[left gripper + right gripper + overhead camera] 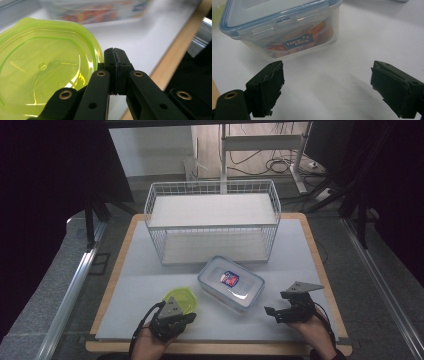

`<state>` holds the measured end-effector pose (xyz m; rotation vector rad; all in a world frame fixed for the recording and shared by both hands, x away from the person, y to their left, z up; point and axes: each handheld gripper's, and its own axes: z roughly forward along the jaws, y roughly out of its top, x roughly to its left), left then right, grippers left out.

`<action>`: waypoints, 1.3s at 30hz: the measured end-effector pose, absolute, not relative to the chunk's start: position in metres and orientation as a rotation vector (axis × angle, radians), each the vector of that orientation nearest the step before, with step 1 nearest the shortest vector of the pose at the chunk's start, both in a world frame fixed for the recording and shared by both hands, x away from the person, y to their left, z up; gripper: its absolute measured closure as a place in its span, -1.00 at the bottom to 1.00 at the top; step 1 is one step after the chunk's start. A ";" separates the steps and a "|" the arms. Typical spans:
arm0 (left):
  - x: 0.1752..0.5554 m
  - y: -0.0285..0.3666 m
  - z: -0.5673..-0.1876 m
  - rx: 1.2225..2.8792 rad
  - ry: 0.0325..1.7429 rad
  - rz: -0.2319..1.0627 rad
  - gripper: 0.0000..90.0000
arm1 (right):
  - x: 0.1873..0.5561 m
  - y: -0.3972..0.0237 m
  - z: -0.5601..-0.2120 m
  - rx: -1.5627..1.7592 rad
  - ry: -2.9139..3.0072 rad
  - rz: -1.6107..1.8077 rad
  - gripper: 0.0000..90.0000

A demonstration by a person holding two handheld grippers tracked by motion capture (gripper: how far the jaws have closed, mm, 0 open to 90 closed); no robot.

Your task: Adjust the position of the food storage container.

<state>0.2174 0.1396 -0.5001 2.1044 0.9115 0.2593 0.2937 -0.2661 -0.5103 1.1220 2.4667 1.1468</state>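
A translucent green container [182,298] lies on the white mat in front of my left gripper [189,317]. In the left gripper view its green rim [45,67] curves just left of my left gripper [115,51], whose jaws are shut pad to pad with nothing between them. A clear box with a blue-rimmed clip lid [231,284] sits mid-table, holding orange contents [279,27]. My right gripper [270,312] rests to the right of that box. Its jaws stand wide open over bare mat [325,68], a short way from the box's side.
A white wire basket [212,220] with a shelf stands at the back of the table. The mat [300,250] covers a wooden tabletop whose edge [220,347] runs close under both hands. Beyond the table, desk legs and cables show on the floor.
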 end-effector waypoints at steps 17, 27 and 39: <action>0.253 0.183 -0.502 2.067 1.039 0.334 1.00 | 0.294 -0.265 -0.511 1.109 2.473 1.146 -0.73; 0.274 0.207 -0.501 2.040 1.106 0.386 1.00 | 0.294 -0.265 -0.511 1.110 2.477 1.142 -0.72; 0.288 0.234 -0.501 1.996 1.192 0.439 1.00 | 0.294 -0.265 -0.512 1.110 2.479 1.140 -0.72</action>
